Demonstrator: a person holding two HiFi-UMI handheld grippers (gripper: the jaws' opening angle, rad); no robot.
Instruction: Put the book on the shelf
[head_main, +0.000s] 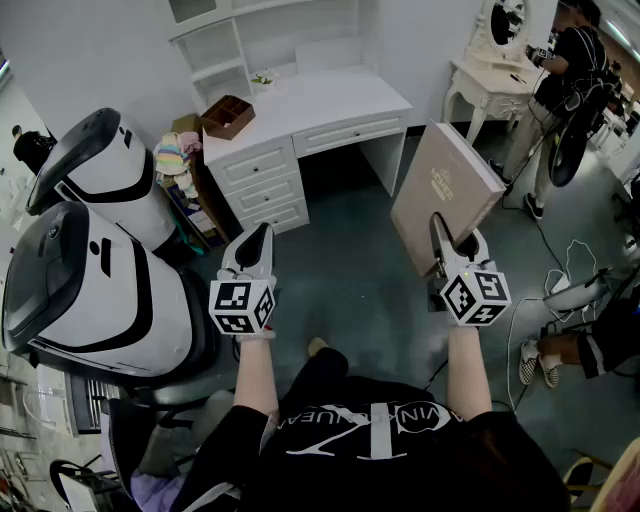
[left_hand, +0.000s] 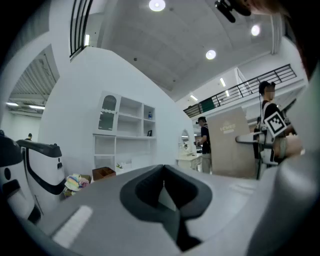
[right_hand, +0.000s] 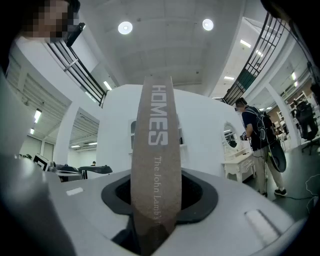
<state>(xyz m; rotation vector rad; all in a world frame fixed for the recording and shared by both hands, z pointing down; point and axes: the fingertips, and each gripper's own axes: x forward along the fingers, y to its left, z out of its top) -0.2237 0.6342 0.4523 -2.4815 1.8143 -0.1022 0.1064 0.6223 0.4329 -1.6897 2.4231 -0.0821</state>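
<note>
**A:** what's the left hand-held gripper (head_main: 260, 236) doing?

**B:** jaws pressed together, held level. the right hand-held gripper (head_main: 438, 222) is clamped on the book (head_main: 445, 185). both forearms (head_main: 256, 375) are stretched out front

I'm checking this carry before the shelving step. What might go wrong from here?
1. The right gripper clamps the large book only at its lower end; most of it towers above the jaws, so it may tip or slip.
2. The left gripper is shut, empty and apart from the book, so nothing steadies it.
3. The shelf openings look narrow beside the book; it may catch on an edge.
</note>
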